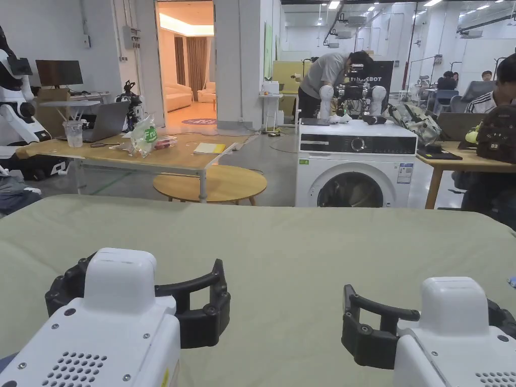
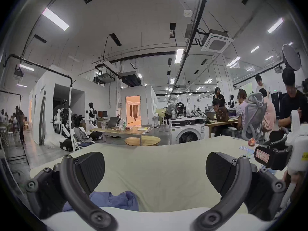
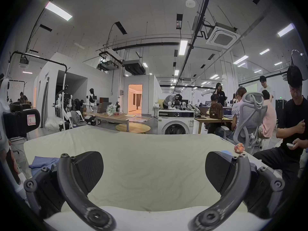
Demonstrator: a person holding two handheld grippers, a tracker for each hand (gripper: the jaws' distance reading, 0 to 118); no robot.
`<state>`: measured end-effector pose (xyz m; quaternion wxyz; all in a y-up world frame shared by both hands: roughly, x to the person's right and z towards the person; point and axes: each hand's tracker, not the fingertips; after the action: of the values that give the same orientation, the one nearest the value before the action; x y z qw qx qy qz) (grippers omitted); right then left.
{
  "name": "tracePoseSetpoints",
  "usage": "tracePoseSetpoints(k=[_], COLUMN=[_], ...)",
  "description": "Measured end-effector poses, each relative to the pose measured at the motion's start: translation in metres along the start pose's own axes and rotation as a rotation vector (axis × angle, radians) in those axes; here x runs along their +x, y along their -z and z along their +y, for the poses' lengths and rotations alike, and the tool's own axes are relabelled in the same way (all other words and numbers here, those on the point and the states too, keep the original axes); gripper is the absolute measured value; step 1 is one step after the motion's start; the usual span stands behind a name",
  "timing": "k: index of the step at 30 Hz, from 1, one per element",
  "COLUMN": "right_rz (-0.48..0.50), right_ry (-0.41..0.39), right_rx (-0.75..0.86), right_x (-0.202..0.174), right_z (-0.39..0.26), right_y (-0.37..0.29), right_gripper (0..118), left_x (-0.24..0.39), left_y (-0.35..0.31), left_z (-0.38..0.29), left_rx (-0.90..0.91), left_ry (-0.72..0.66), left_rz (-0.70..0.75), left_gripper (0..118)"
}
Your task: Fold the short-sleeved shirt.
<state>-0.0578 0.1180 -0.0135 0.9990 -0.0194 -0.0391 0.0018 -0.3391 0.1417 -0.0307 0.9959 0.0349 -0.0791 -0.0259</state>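
Left gripper [image 2: 155, 173] is low over the near edge of the bench [image 1: 302, 242], fingers [image 2: 90, 169] spread wide, nothing between them. Right gripper [image 3: 154, 172] sits beside it at about the same height, fingers [image 3: 89, 168] also wide apart and empty. In the head view both white gripper bodies are at the bottom of frame, left gripper [image 1: 151, 297] and right gripper [image 1: 423, 327] well apart, pointing away from the person. Bench is covered by a pale green cloth, mostly flat with light creases. The blue short-sleeved shirt [image 2: 116, 200] lies crumpled on the near edge of the bench, just under and slightly left of the left gripper's fingers, not touched; in the right gripper view the shirt [image 3: 44, 162] is off to the left beside that gripper's left finger. Small red-orange ball [image 3: 239, 148] rests on the far right part of the bench. Past the bench: round low wooden table [image 1: 210, 184], white front-load washing machine [image 1: 355, 166], wooden desk with laptop [image 1: 103, 122]. Farther back a person bends over equipment [image 1: 327, 75], more people seated at right.
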Motion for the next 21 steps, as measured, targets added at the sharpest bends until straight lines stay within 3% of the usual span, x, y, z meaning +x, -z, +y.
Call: tracePoseSetpoints(k=[15,21], right_rz=[0.025,0.017], right_ry=[0.05,0.02], right_rx=[-0.001,0.002], right_x=[0.0022,0.0013], right_z=[-0.0002,-0.0006], right_y=[-0.0026,-0.0038], right_gripper=[118,118], left_x=[0.0002,-0.0012], left_y=[-0.0005,-0.001], left_z=[-0.0027,-0.0038], left_rx=[-0.013,0.0], left_ry=[-0.004,-0.007], left_rz=[-0.041,-0.044], left_gripper=[118,118])
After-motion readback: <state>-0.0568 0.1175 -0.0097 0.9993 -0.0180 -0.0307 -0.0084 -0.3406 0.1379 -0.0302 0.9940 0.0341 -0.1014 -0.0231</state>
